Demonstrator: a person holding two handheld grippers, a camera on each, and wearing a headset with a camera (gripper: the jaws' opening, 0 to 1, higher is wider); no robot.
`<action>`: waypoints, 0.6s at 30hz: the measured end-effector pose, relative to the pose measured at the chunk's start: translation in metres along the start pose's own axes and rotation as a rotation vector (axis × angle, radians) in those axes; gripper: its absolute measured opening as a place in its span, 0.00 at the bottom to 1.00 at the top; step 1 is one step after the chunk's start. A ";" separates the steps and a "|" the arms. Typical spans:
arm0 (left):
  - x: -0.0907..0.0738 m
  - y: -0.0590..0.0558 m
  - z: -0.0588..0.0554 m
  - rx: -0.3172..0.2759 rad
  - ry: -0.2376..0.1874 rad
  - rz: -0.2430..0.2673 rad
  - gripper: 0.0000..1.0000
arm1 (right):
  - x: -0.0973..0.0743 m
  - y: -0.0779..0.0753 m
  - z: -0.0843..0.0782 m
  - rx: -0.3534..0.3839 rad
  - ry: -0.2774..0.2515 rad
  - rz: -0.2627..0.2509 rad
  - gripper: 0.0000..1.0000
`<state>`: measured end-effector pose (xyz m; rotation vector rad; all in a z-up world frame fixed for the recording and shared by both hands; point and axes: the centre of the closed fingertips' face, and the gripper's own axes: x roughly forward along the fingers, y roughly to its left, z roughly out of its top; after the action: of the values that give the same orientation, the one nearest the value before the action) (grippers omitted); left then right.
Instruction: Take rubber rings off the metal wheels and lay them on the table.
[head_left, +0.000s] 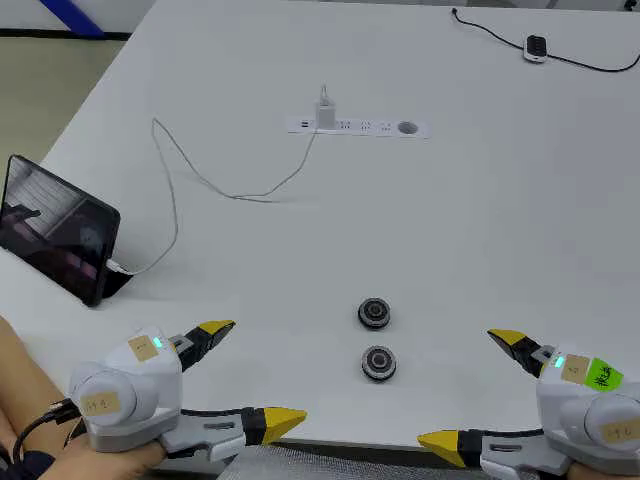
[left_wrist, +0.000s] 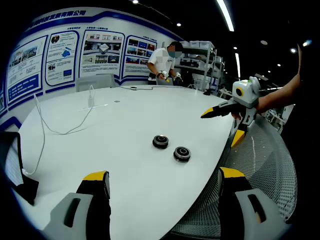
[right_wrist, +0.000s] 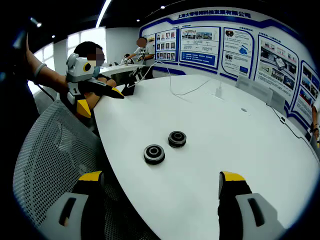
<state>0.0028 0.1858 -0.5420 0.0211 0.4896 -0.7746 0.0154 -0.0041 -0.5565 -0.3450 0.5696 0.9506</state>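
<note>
Two small metal wheels lie flat on the white surface (head_left: 480, 220), close to the middle of its near edge. The nearer wheel (head_left: 379, 363) sits just inside that edge and the farther wheel (head_left: 375, 313) is just beyond it, the two apart but close. Each has a dark rubber ring (right_wrist: 154, 160) seated round its rim, so neither ring has been taken off yet.

The rings look thin, soft and stretchy, and probably grip the metal tightly. The wheels look stiff, compact and heavy for their size, yet they could well skid on the smooth top. A sensible hold would be one tool pinning a wheel by its hub or across its body, while the other nips the ring at the outer edge and peels it over the rim.

The left tool (head_left: 258, 372) hovers at the near edge towards the near-left corner, with its yellow-tipped jaws wide apart and nothing between them. The right tool (head_left: 462, 388) mirrors it towards the near-right corner, also spread and empty. The wheels lie between the two tools, touched by neither.

Further out, a power strip (head_left: 355, 126) lies towards the far edge. A white cable (head_left: 175, 190) runs from it to a tablet (head_left: 60, 240) propped at the left edge. A mesh chair (right_wrist: 50, 150) stands just off the near edge.
</note>
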 end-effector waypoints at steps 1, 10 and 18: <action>0.000 0.000 0.001 -0.001 -0.001 -0.001 0.91 | 0.000 0.000 0.000 0.000 0.000 0.000 0.95; 0.003 -0.002 0.002 0.000 0.004 -0.011 0.90 | 0.001 0.000 -0.001 0.005 0.005 0.001 0.95; 0.004 -0.002 -0.001 0.000 0.015 -0.021 0.88 | 0.005 0.001 -0.002 0.009 0.009 0.011 0.93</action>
<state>0.0036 0.1818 -0.5446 0.0217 0.5045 -0.7952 0.0164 -0.0009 -0.5609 -0.3385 0.5846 0.9567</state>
